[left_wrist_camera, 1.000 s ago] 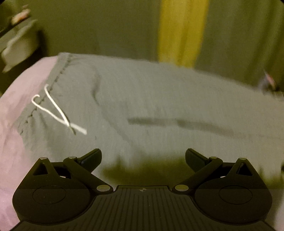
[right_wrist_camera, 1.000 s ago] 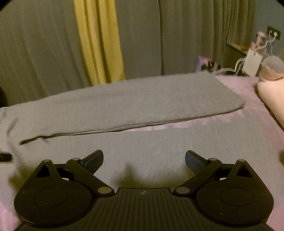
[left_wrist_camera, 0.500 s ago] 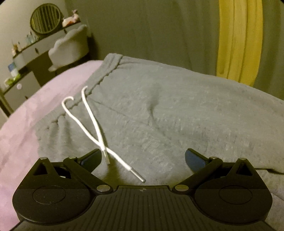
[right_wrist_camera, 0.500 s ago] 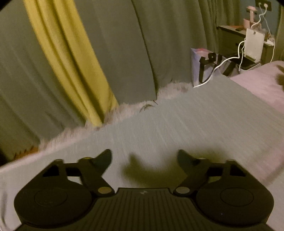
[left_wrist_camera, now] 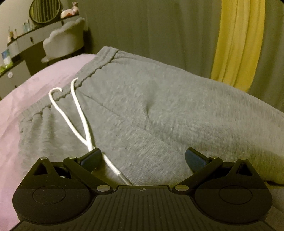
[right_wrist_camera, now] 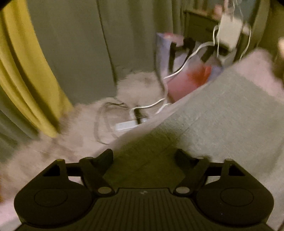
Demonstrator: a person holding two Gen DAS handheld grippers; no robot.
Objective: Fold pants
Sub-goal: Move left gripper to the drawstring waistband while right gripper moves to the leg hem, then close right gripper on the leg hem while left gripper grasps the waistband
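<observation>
Grey sweatpants point(left_wrist_camera: 159, 110) lie flat on a bed with a pink sheet point(left_wrist_camera: 35, 92). The waistband is at the upper left, and a white drawstring point(left_wrist_camera: 79, 113) trails down to my left gripper. My left gripper point(left_wrist_camera: 142, 157) is open and empty, low over the pants below the waistband. In the right wrist view a pant leg point(right_wrist_camera: 221, 117) runs along the far edge of the bed. My right gripper point(right_wrist_camera: 143, 156) is open and empty over that edge, above shadowed fabric.
A dresser with a round mirror point(left_wrist_camera: 44, 8) and a white chair point(left_wrist_camera: 65, 39) stand at the left. Green and yellow curtains point(left_wrist_camera: 236, 40) hang behind. Beside the bed lie a fluffy rug point(right_wrist_camera: 79, 128), a power strip with cables point(right_wrist_camera: 131, 124) and a bag point(right_wrist_camera: 182, 69).
My left gripper has moved closer to the waistband and drawstring. My right gripper has moved across the pant leg to the bed's far edge, now looking down at the floor. Both stay open.
</observation>
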